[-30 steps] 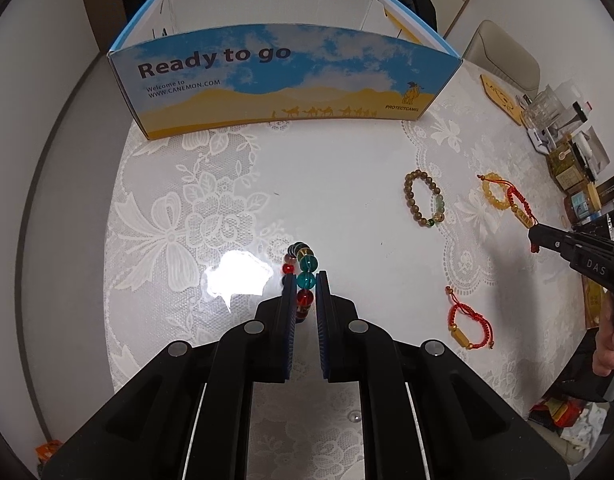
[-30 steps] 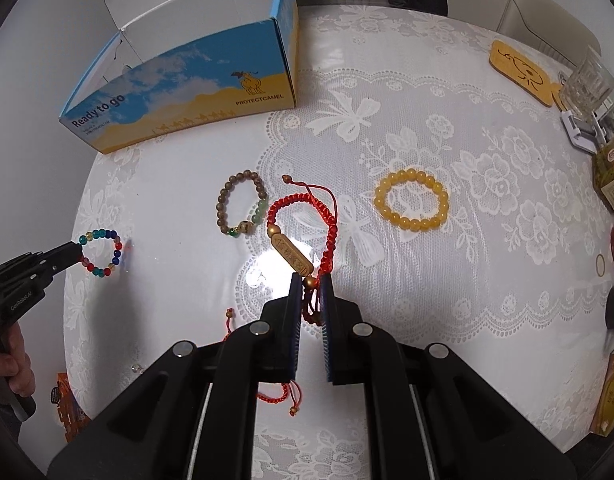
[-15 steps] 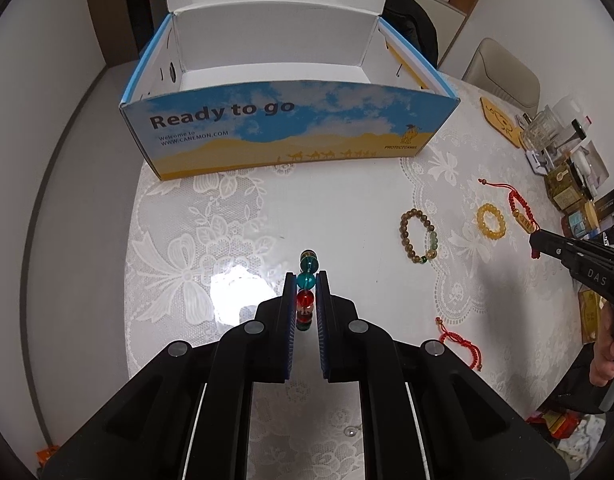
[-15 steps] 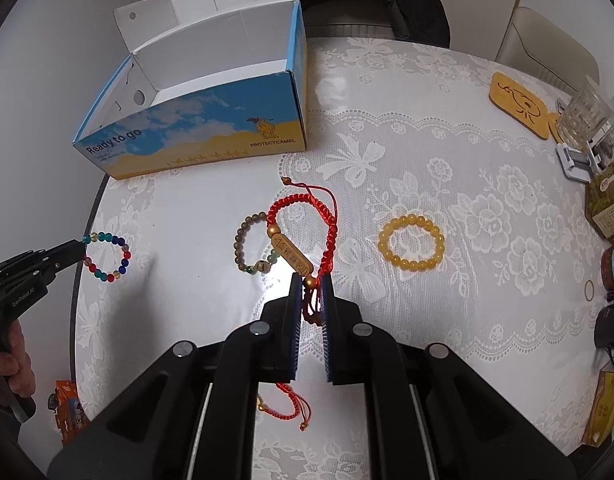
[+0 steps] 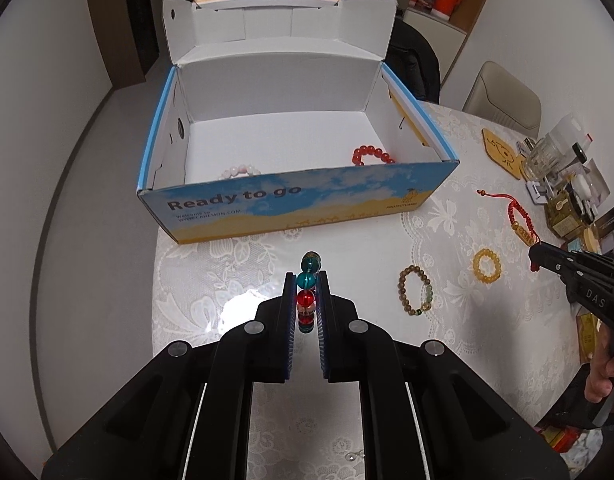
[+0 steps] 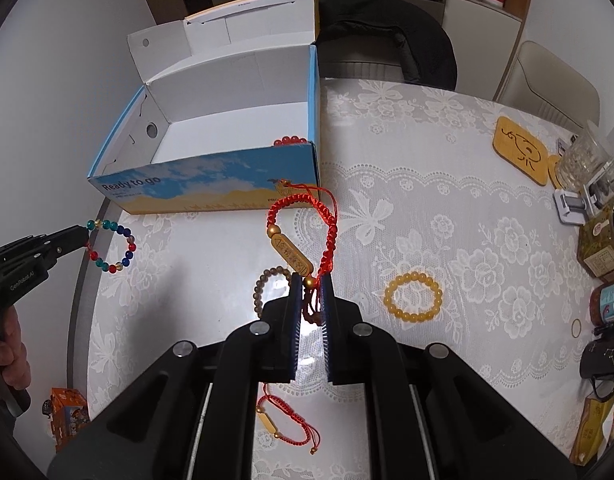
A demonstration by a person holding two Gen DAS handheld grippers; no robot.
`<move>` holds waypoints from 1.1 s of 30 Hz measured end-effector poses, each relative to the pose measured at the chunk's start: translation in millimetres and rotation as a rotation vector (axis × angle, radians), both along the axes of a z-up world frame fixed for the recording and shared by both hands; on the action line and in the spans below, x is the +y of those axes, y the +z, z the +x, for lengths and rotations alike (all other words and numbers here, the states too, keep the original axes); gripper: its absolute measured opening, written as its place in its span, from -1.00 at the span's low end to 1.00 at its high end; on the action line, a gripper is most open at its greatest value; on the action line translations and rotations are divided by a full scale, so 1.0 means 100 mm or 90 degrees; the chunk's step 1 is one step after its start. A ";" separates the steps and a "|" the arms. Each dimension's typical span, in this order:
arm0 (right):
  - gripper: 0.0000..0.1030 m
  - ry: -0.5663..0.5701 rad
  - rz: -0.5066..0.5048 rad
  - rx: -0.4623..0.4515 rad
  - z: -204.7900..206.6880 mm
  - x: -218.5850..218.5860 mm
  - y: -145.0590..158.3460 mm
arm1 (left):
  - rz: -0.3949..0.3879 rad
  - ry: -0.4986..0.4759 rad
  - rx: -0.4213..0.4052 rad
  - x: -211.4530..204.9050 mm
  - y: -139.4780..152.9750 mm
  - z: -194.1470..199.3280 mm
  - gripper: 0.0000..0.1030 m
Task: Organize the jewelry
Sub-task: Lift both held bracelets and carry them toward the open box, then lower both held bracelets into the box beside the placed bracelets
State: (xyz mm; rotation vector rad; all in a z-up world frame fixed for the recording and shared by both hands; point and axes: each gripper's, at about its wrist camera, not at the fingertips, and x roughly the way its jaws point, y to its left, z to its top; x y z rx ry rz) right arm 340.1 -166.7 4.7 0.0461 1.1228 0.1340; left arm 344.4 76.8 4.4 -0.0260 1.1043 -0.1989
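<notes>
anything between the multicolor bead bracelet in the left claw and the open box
Only the box's near wall; its lid is open. The multicolor bead bracelet hangs in the left claw above bare tablecloth, and must clear that wall.

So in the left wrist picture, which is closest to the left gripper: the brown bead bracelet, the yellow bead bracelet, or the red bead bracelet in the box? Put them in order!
From the left gripper:
1. Brown bead bracelet, on the table just to its right.
2. Yellow bead bracelet, farther right, past the brown one.
3. Red bead bracelet, farthest, ahead inside the box, in its right front corner.
</notes>
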 end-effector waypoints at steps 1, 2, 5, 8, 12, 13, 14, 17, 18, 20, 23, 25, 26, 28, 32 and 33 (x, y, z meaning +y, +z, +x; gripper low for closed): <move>-0.84 0.001 -0.001 -0.005 0.03 0.02 0.04 | 0.003 0.001 -0.003 0.00 0.03 0.03 -0.83; -0.84 0.003 -0.002 -0.008 0.05 0.03 0.07 | 0.005 0.002 -0.007 -0.01 0.07 0.05 -0.83; -0.84 0.010 -0.005 -0.020 0.12 0.09 0.17 | 0.009 0.002 -0.017 -0.02 0.17 0.13 -0.83; -0.84 0.019 -0.008 -0.030 0.19 0.16 0.25 | 0.014 0.004 -0.025 -0.02 0.25 0.21 -0.83; -0.84 0.030 -0.008 -0.042 0.29 0.24 0.37 | 0.016 0.009 -0.034 -0.02 0.36 0.29 -0.83; -0.84 0.032 -0.008 -0.045 0.32 0.25 0.40 | 0.017 0.010 -0.036 -0.02 0.38 0.32 -0.83; -0.84 0.034 -0.008 -0.047 0.35 0.27 0.43 | 0.017 0.011 -0.038 -0.02 0.41 0.34 -0.83; -0.84 0.042 -0.008 -0.054 0.43 0.32 0.51 | 0.017 0.015 -0.044 -0.01 0.49 0.41 -0.83; -0.84 0.045 -0.008 -0.056 0.46 0.34 0.53 | 0.018 0.014 -0.047 -0.01 0.51 0.43 -0.83; -0.84 0.052 -0.010 -0.060 0.51 0.39 0.57 | 0.022 0.011 -0.050 -0.01 0.55 0.47 -0.83; -0.84 0.059 -0.011 -0.061 0.60 0.42 0.60 | 0.019 0.015 -0.051 0.00 0.59 0.55 -0.83; -0.84 0.063 -0.012 -0.061 0.66 0.45 0.60 | 0.020 0.018 -0.053 0.02 0.61 0.60 -0.83; -0.84 0.066 -0.014 -0.060 0.70 0.47 0.60 | 0.018 0.019 -0.054 0.03 0.61 0.63 -0.83; -0.84 0.071 -0.018 -0.059 0.78 0.50 0.60 | 0.018 0.023 -0.052 0.04 0.61 0.69 -0.83; -0.84 0.074 -0.016 -0.048 0.95 0.55 0.56 | 0.023 0.026 -0.048 0.07 0.59 0.83 -0.83; -0.84 0.075 -0.018 -0.046 1.00 0.57 0.55 | 0.023 0.027 -0.048 0.08 0.58 0.87 -0.83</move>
